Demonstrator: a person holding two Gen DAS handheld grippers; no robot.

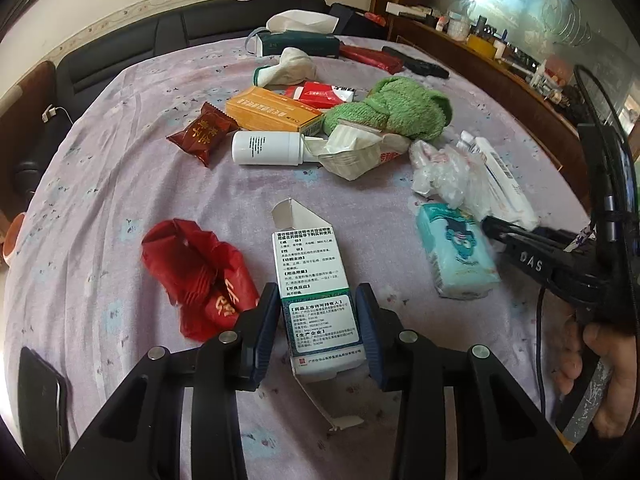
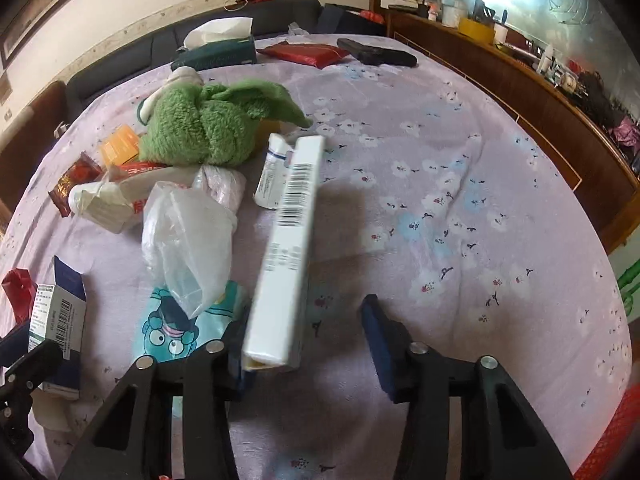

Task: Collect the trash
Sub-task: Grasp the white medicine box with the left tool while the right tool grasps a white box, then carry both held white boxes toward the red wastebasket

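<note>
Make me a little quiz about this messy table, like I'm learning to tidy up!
1. True or false: the left tongs pinch the red wrapper.
2. Which thing lies between the fingers of the right tongs? A) long white box B) black phone C) sock
3. Fill in: the towel is ___.
Key: 1 false, they pinch the medicine box; 2 A; 3 green.

Desk (image 2: 460, 184) under lilac floral cloth. Lying on it: green towel (image 1: 394, 110), orange box (image 1: 272, 114), white bottle (image 1: 266, 148), dark red snack packet (image 1: 202, 132), crumpled red wrapper (image 1: 200, 280), open white medicine carton (image 1: 314, 292), teal tissue pack (image 1: 456, 256), clear plastic bag (image 2: 190, 240), long white box (image 2: 290, 248).
</note>
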